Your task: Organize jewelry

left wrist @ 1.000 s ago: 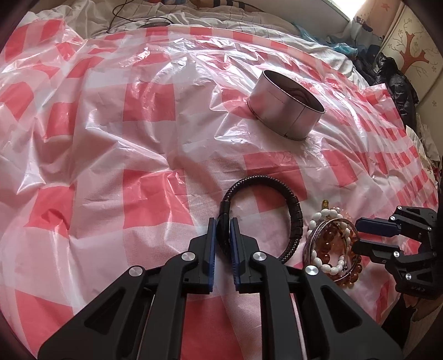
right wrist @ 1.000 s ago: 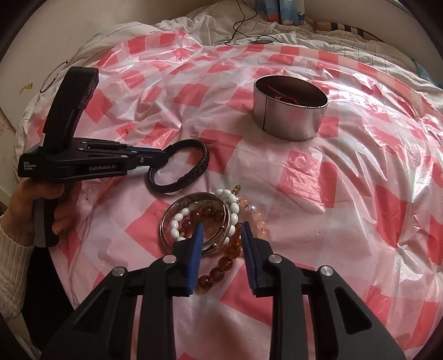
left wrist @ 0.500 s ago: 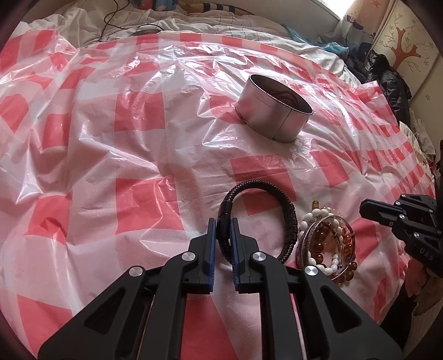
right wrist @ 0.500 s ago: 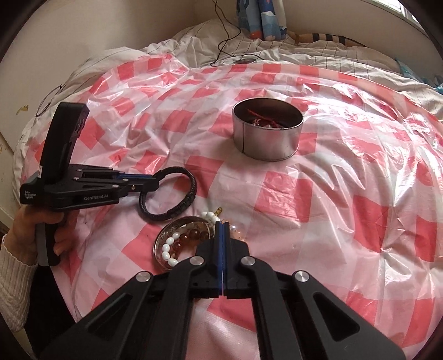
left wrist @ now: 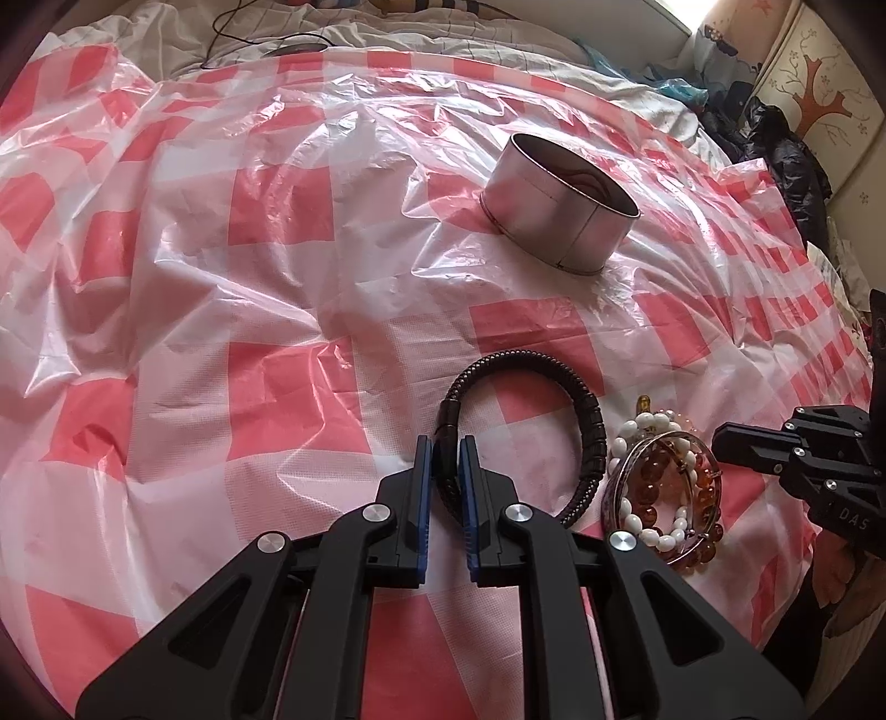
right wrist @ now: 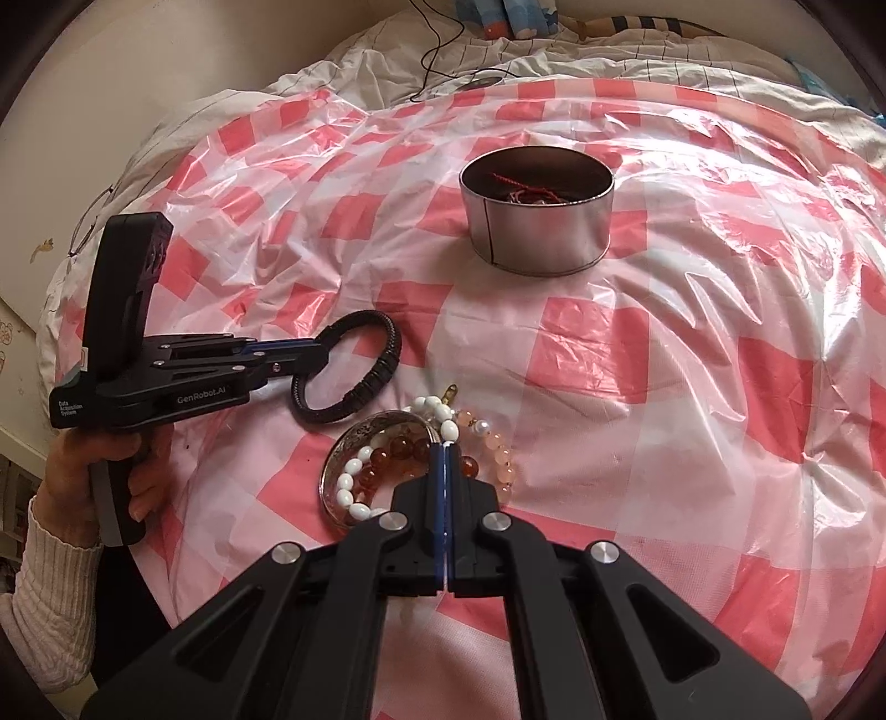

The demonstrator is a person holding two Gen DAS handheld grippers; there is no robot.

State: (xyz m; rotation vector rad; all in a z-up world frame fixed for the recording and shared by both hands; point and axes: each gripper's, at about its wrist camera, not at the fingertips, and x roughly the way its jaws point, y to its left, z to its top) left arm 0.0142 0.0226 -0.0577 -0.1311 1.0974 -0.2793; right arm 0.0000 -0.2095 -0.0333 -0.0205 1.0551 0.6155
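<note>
A black braided bracelet point(left wrist: 587, 410) point(right wrist: 382, 376) lies on the red-and-white checked sheet, and my left gripper point(left wrist: 443, 443) point(right wrist: 318, 349) is shut on its near-left part. Beside it is a pile: a white bead bracelet point(right wrist: 354, 482) point(left wrist: 642, 432), an amber bead bracelet point(right wrist: 398, 448) point(left wrist: 653, 476), a pale pink one point(right wrist: 498, 448) and a silver bangle point(right wrist: 332, 471). My right gripper point(right wrist: 444, 446) point(left wrist: 720, 437) is shut, jaws together at the bangle's rim; whether anything is pinched stays hidden. A round metal tin point(right wrist: 537, 232) point(left wrist: 554, 221) stands farther back.
A red cord point(right wrist: 526, 185) lies inside the tin. The crinkled plastic sheet point(left wrist: 277, 277) covers a bed with rumpled bedding and a black cable point(right wrist: 437, 50) behind. Dark clothes point(left wrist: 792, 155) are heaped at the far right. A hand in a cream sleeve point(right wrist: 55, 554) holds the left gripper.
The right gripper's jaws, open around the bead pile a second ago, have come together over it. The left gripper keeps its hold on the black bracelet in the same spot.
</note>
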